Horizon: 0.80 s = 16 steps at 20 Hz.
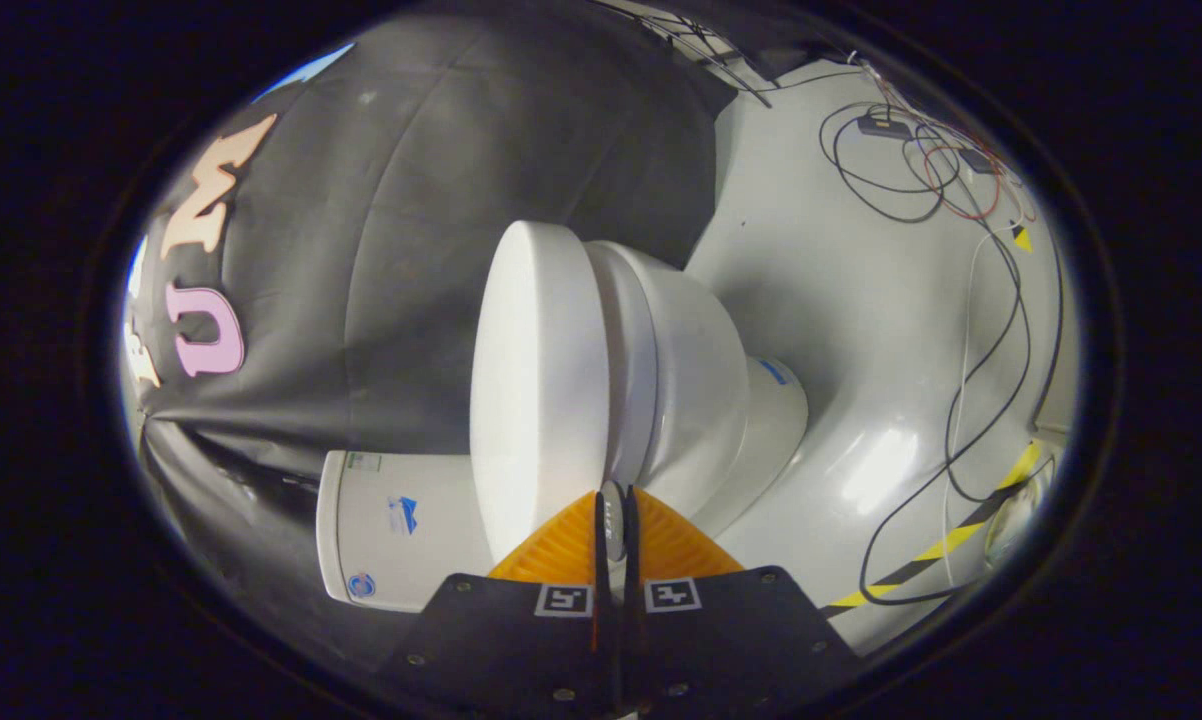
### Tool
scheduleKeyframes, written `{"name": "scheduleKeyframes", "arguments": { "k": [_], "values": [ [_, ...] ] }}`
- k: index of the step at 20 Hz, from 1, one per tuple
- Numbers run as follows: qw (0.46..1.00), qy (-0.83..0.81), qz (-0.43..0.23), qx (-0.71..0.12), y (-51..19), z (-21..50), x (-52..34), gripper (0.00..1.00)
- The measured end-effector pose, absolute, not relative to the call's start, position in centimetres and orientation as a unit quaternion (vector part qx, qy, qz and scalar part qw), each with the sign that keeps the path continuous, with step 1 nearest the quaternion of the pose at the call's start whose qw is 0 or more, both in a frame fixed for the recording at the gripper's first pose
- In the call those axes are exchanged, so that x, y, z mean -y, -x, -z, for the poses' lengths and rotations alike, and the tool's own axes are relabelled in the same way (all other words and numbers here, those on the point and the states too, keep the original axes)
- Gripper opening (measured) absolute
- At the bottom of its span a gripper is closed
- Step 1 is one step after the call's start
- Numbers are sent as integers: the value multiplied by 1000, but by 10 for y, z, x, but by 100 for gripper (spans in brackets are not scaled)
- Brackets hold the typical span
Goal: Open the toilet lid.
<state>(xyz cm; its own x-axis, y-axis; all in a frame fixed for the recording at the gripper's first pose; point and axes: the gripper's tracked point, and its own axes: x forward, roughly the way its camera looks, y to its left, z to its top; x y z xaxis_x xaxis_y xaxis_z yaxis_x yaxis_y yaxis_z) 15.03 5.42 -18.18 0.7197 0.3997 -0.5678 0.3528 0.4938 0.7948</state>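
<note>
In the centre of the frame we see the white, smooth, oval plastic toilet lid [536,390], shown on its side because the camera is rolled. It lies close against the white seat ring [629,370] beside it, so it looks closed or nearly closed; the gap between them is too thin for us to judge.

The gripper [616,525] is at the bottom centre. Its two fingers [561,550] stand very near to each other, with only a narrow slit between them. In this slit there is a small grey rounded tab [614,520], right at the lower edge of the lid. Both fingers seem to press on it, but we cannot say for sure if this tab belongs to the lid or to the seat.

To the right of the seat comes the white ceramic bowl [701,390] and then its foot [776,410], standing on the glossy light grey floor [861,300]. The inside of the bowl is hidden by the lid. At the lower left, the white tank [391,530] is partly covered by the lid and by the gripper body.

Thin black, white and red cables [961,190] lie in loops on the floor in the upper right, and a yellow-black striped tape [946,540] runs in the lower right. The black cloth wall [441,200] fills the upper left.
</note>
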Motion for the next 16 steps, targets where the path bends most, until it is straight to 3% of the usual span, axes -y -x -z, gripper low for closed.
{"name": "scheduleKeyframes", "arguments": {
  "k": [9, 16],
  "values": [
    [799, -474, 9, -371, -150, 175, -55, 1],
    [818, -445, -10, -364, -148, 147, -61, 1]
  ]
}}
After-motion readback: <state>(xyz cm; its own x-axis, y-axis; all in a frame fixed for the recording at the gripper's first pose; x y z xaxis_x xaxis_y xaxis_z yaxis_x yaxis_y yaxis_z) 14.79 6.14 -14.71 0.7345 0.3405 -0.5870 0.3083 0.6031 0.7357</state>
